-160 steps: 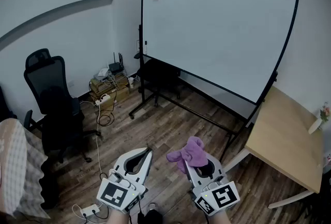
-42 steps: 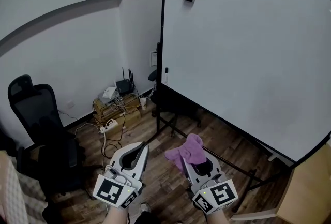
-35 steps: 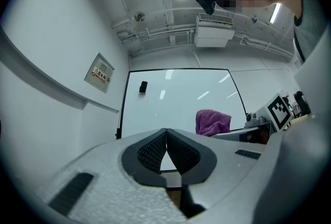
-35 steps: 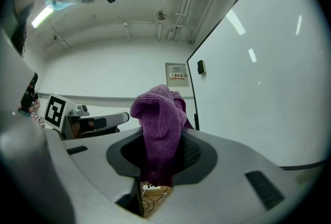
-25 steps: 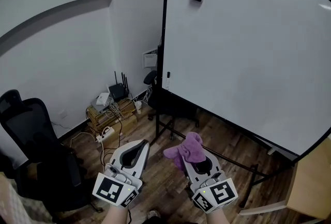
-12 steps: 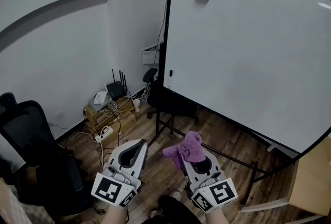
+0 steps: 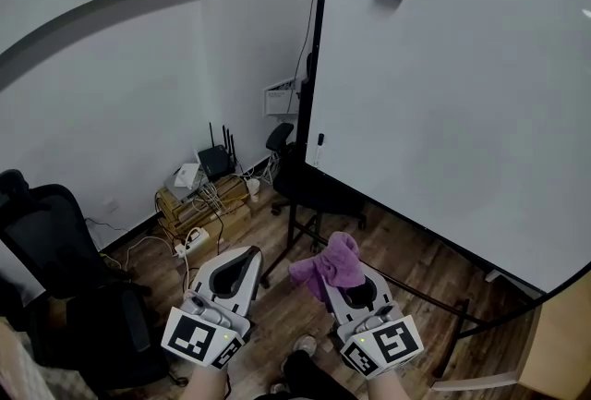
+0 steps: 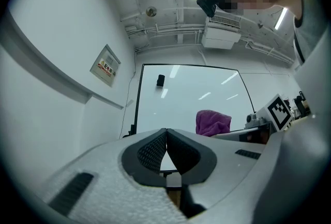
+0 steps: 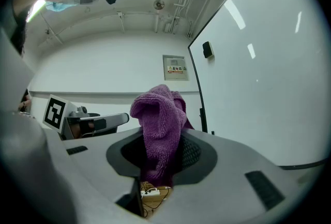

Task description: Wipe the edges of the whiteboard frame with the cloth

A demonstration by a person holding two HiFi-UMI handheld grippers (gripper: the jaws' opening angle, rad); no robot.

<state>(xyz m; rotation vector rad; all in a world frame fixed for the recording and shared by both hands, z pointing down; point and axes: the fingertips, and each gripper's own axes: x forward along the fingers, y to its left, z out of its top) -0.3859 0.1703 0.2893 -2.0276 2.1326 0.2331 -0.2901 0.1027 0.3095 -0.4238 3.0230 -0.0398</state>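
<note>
The right gripper (image 7: 346,276) is pinching the cloth (image 9: 158,114), the left gripper (image 8: 166,135) is sitting closed and empty, so the fold above the jaws should meet the whiteboard frame (image 7: 317,75) first.

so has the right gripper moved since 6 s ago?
Yes. The right gripper, shut on the cloth, has come much nearer the whiteboard, toward its left frame edge.
</note>
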